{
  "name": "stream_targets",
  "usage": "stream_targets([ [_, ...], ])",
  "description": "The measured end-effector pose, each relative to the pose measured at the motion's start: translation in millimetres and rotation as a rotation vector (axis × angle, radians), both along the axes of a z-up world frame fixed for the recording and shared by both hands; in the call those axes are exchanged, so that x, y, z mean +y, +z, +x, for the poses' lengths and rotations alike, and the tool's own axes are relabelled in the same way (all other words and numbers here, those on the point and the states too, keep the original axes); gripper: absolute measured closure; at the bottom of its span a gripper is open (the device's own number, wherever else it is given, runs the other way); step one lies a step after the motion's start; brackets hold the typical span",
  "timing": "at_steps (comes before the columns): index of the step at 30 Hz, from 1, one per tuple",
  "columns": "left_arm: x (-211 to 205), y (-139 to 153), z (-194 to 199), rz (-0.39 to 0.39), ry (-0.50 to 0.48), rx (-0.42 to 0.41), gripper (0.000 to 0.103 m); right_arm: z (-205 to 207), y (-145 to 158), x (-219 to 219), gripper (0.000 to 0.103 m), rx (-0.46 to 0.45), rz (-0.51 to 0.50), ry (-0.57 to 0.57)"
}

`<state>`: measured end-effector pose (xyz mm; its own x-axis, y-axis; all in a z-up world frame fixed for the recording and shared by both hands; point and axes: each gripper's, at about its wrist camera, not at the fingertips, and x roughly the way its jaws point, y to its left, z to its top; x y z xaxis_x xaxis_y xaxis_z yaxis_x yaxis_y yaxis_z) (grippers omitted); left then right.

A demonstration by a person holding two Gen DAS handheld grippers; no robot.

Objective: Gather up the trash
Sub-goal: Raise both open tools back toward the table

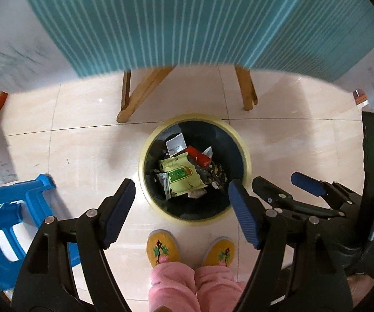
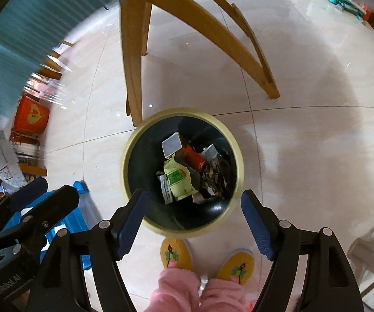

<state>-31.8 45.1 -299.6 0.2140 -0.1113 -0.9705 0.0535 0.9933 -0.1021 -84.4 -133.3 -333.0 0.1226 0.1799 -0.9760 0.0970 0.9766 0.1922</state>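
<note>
Nearest to me are her feet, yellow knitted slippers (image 1: pixel 163 249) under pink trousers, planted just short of the bin. Both tongs hang over it, side by side. The left gripper (image 1: pixel 181 208) stands wide, nothing between its blue pads (image 1: pixel 244 212); the right gripper (image 2: pixel 194 218) is spread just as wide and equally bare.

Directly below them on the pale tiles sits the round trash bin (image 1: pixel 246 156), cream rim, dark liner. The trash is already in it: a yellow-green snack packet (image 1: pixel 183 175) lies on top, with a red wrapper (image 1: pixel 198 156) and a small white box (image 1: pixel 176 141) behind, and darker scraps I cannot make out.

I judge all of it light, thin and crinkly; the foil looks slippery, so any piece is best pinched by a flat edge or a corner. The box seems stiffer, though it would crush under a hard squeeze.

Left of the bin stands a blue plastic stool (image 1: pixel 10 223). Beyond it rise wooden table legs (image 1: pixel 137 93) under a teal striped cloth (image 1: pixel 187 18).
</note>
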Motion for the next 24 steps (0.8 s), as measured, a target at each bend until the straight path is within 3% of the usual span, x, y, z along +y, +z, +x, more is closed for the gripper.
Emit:
stream_targets([
  [12, 7, 178, -14, -0.012, -0.020, -0.087, 0.031, -3, 191, 15, 0.027, -0.109, -0.079, 0.036],
  [19, 12, 281, -19, -0.033, -0.067, -0.162, 0.031, -4, 313, 25, 0.027, -0.223, -0.122, 0.042],
  [24, 17, 340, -22, -0.028, -0.104, -0.226, 0.031, -6, 381, 33, 0.027, -0.313, -0.180, 0.052],
])
